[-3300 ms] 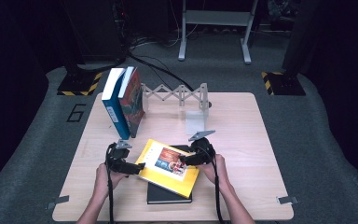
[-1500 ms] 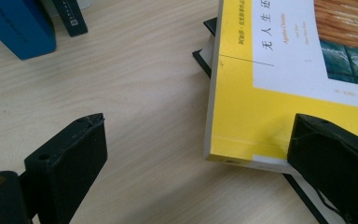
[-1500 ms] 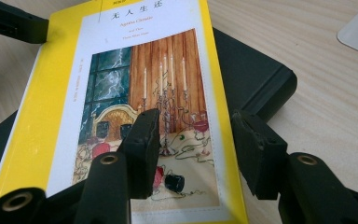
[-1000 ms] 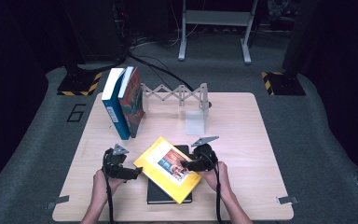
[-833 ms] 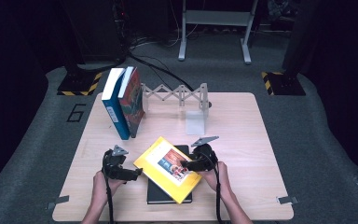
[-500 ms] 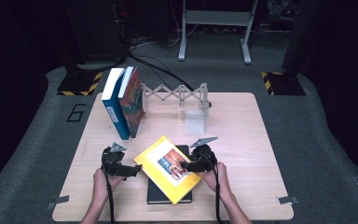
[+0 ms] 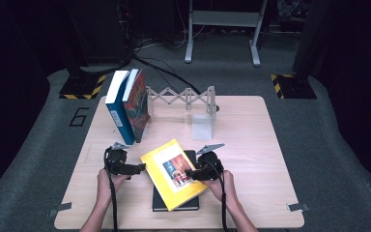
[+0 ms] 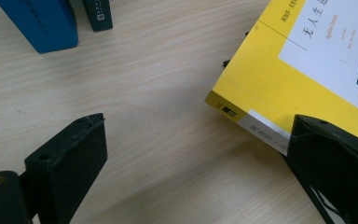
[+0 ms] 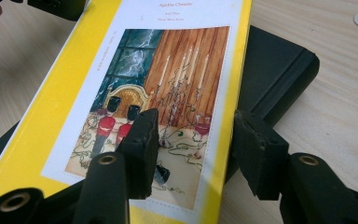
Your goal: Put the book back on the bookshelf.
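Note:
A yellow paperback (image 7: 160, 166) with a picture cover lies tilted over a black book (image 7: 174, 205) near the table's front. My right gripper (image 7: 189, 172) is shut on the yellow paperback's (image 9: 65, 107) right edge, one jaw on the cover and the other under the edge (image 9: 196, 116). The black book (image 9: 275, 65) sticks out beneath it. My left gripper (image 7: 139, 167) is open at the paperback's left corner. In the left gripper view its jaws (image 8: 198, 126) stand wide apart, the right one overlapping the yellow paperback's (image 8: 307, 60) spine corner.
A blue book (image 7: 118, 108) and a red-covered book (image 7: 137, 104) lean together at the wooden table's (image 7: 251, 145) back left. A grey expanding rack (image 7: 181, 99) runs along the back, with a pale bookend (image 7: 203, 126) in front of it.
My left gripper has slid right, up to the yellow paperback's corner. The paperback has shifted slightly in the right gripper, which has stayed put.

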### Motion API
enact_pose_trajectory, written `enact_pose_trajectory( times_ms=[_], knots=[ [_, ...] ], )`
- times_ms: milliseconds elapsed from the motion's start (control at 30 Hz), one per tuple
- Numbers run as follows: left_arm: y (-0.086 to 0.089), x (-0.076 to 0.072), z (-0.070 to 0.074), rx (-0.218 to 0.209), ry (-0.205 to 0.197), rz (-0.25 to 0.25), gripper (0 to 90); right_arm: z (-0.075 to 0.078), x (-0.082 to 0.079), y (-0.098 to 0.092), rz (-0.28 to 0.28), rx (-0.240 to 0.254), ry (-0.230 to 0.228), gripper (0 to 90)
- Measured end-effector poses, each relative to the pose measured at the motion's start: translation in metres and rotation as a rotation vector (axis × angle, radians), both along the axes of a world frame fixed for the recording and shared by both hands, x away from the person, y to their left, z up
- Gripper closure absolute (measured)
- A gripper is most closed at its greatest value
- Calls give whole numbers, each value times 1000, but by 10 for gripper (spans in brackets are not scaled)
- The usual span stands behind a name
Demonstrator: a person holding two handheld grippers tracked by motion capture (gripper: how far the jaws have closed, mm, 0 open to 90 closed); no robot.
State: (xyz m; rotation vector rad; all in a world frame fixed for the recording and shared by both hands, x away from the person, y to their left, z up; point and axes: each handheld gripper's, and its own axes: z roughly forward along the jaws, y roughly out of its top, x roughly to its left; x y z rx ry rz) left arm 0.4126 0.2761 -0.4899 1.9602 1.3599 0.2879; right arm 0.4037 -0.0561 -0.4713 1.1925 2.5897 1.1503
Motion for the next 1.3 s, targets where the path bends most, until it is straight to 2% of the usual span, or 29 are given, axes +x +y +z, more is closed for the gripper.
enact_pose_trajectory(
  times_ms=[67,233,367,567,733,767,1100,1300],
  knots=[
    [1,-3,1,-18,15,-16,77,0,2,-1,15,4,2,505],
    [-3,-12,3,-58,1,-17,75,0,2,-1,14,-1,-4,508],
    [-10,-16,4,-58,1,-43,75,-1,-1,0,9,4,-4,508],
    [-19,-13,3,-49,9,-64,78,-1,-6,3,-3,3,-3,509],
    [-22,-9,1,-63,20,-83,77,-1,-9,4,-12,12,1,508],
    [-24,-9,1,-80,28,-76,77,-1,-9,4,-14,13,3,508],
    [-25,-1,-3,-109,66,-110,61,-2,-12,7,-19,13,1,493],
    [-28,2,-5,-113,73,-103,31,-2,-13,10,-13,12,1,488]
  ],
)
